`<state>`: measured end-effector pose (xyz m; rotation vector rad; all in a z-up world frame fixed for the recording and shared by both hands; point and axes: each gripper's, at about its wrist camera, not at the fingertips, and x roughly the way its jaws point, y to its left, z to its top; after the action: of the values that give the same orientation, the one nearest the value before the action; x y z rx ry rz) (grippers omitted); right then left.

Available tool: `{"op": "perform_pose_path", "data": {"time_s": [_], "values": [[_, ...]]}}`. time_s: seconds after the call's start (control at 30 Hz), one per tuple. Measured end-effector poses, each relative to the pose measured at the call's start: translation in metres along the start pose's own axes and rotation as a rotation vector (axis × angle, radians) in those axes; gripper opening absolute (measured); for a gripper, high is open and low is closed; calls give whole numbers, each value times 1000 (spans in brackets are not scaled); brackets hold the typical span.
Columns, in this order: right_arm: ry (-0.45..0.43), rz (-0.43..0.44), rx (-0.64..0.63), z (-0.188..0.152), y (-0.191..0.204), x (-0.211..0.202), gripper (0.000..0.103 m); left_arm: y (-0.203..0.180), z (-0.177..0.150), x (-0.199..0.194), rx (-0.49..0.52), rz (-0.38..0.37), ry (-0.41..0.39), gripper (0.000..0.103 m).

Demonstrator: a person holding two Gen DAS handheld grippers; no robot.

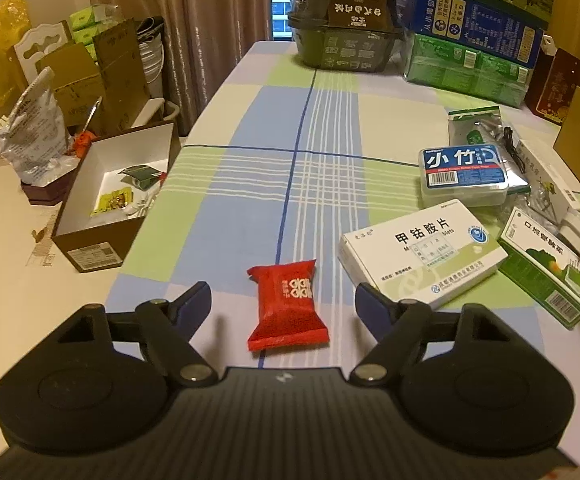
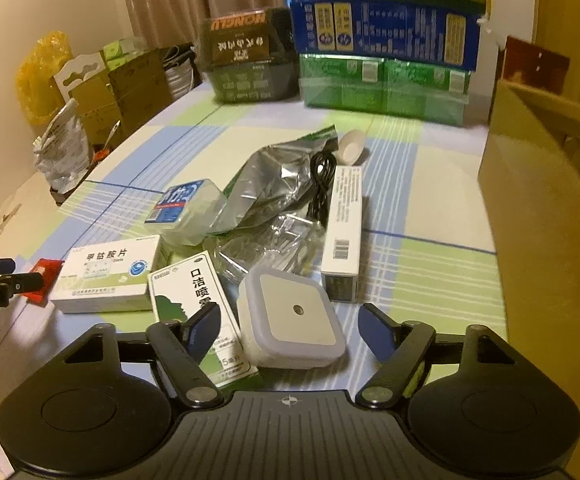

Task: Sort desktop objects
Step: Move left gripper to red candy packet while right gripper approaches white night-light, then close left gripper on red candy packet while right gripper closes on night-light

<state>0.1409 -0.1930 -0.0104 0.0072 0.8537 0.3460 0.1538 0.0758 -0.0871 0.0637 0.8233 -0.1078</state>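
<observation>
Low in the left wrist view, the left gripper point(image 1: 284, 300) fingers straddle a red packet point(image 1: 286, 306) without touching it. Low in the right wrist view, the right gripper point(image 2: 290, 330) fingers stand apart around a white square night light point(image 2: 291, 316), touching nothing.

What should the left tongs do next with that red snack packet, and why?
Probably ease a little lower and close on the red packet. The left tongs are open, with the packet lying flat between the fingers, neither pad touching it, and cloth bare on both sides.
</observation>
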Motion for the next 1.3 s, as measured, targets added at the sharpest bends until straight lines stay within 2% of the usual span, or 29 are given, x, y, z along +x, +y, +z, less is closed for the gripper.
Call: {"op": "perform_pose_path", "data": {"time_s": [0.07, 0.23, 0.4, 0.6, 0.73, 0.93, 1.0, 1.1, 1.3], "values": [[13, 10, 12, 0, -4, 6, 69, -1, 0, 4, 0, -8, 0, 74], [16, 28, 32, -2, -11, 13, 67, -3, -2, 11, 13, -14, 6, 64], [21, 44, 55, -4, -15, 15, 67, -3, -4, 17, 25, -9, 14, 46], [23, 57, 52, -5, -12, 18, 64, -3, -5, 20, 42, -3, 20, 30], [22, 60, 55, -4, -12, 19, 60, -4, -6, 20, 54, 1, 18, 29], [22, 72, 93, -2, -19, 21, 61, -3, -6, 20, 41, 0, 17, 27], [31, 89, 117, -2, -24, 23, 63, -3, -6, 20, 47, 0, 18, 27], [45, 100, 144, -2, -31, 27, 74, -3, -5, 21, 51, -3, 20, 27], [57, 149, 165, -4, -33, 29, 73, -4, -3, 23, 51, -3, 21, 27]]}}
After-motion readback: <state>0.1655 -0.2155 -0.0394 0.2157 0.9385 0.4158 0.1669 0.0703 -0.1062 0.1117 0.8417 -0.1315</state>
